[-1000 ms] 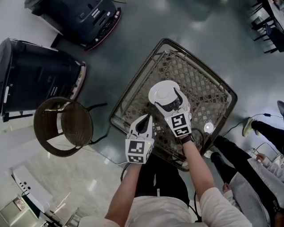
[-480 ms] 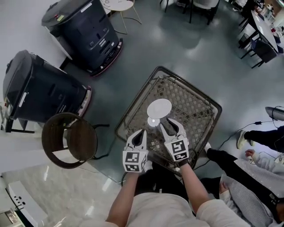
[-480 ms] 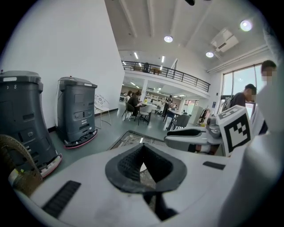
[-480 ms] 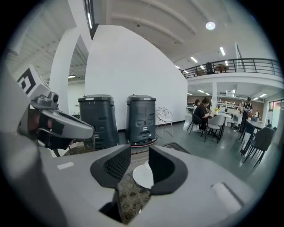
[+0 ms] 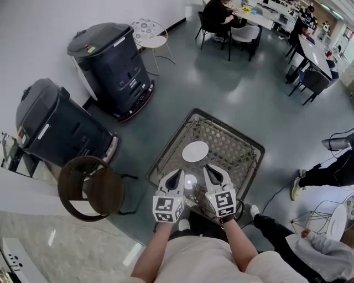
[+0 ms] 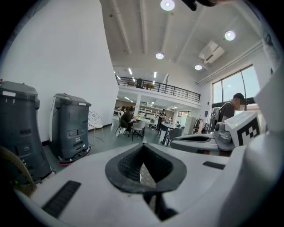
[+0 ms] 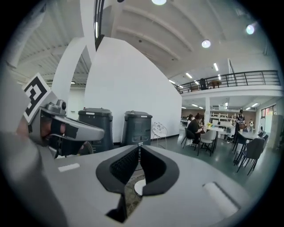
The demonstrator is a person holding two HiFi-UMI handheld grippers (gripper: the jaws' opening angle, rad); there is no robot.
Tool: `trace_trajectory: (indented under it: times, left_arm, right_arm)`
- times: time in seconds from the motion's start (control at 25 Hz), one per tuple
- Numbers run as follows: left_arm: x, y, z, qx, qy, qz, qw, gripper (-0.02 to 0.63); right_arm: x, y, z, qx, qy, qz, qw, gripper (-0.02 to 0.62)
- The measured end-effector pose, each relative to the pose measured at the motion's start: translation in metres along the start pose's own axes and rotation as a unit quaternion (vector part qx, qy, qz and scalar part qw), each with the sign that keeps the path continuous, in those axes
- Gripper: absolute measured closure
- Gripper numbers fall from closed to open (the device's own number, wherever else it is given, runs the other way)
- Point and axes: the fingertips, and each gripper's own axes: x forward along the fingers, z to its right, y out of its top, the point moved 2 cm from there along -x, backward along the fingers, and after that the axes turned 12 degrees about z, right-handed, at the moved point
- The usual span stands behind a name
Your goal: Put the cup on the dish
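Observation:
A white round dish (image 5: 195, 151) lies on the wicker table with a glass top (image 5: 232, 145); I cannot make out a cup apart from it at this distance. Through the right jaws a sliver of the dish (image 7: 139, 186) shows. A small bright round spot (image 5: 190, 181) sits on the glass between the grippers; cup or lamp reflection, I cannot tell. My left gripper (image 5: 178, 173) (image 6: 143, 153) and right gripper (image 5: 209, 168) (image 7: 138, 153) are held side by side over the table's near edge, short of the dish. Both are shut with nothing between the pads.
Two dark wheeled machines (image 5: 110, 52) (image 5: 52, 130) stand on the floor to the left. A round wicker chair (image 5: 91, 188) is beside the table's left corner. A person's legs (image 5: 326, 171) are at the right. Tables with seated people (image 5: 238, 16) fill the far room.
Both grippers have drawn back from the dish to the table's near edge. The right jaws, open by the dish a second ago, have closed. The head view has lifted and takes in more room.

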Motion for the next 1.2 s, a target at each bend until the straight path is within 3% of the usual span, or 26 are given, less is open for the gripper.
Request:
trace_trajectory:
  times: [0.24, 0.36, 0.88, 1.2]
  left_arm:
    - [-0.029, 0.056, 0.028, 0.067, -0.024, 0.048, 0.9963, 0.601]
    - [-0.040, 0.070, 0.037, 0.078, -0.035, 0.070, 0.9938, 0.601]
    - [-0.067, 0.055, 0.031, 0.089, -0.015, 0.060, 0.9941, 0.601]
    - [-0.077, 0.046, 0.031, 0.078, -0.012, 0.055, 0.9953, 0.601]
  right_arm:
    - [-0.030, 0.057, -0.021, 0.002, -0.010, 0.058, 0.998, 0.595]
    - [-0.035, 0.061, -0.036, 0.030, 0.000, 0.061, 0.998, 0.595]
    - [-0.058, 0.071, -0.038, 0.068, -0.042, 0.079, 0.994, 0.597]
    - [-0.062, 0.068, -0.052, 0.068, -0.035, 0.070, 0.995, 0.595]
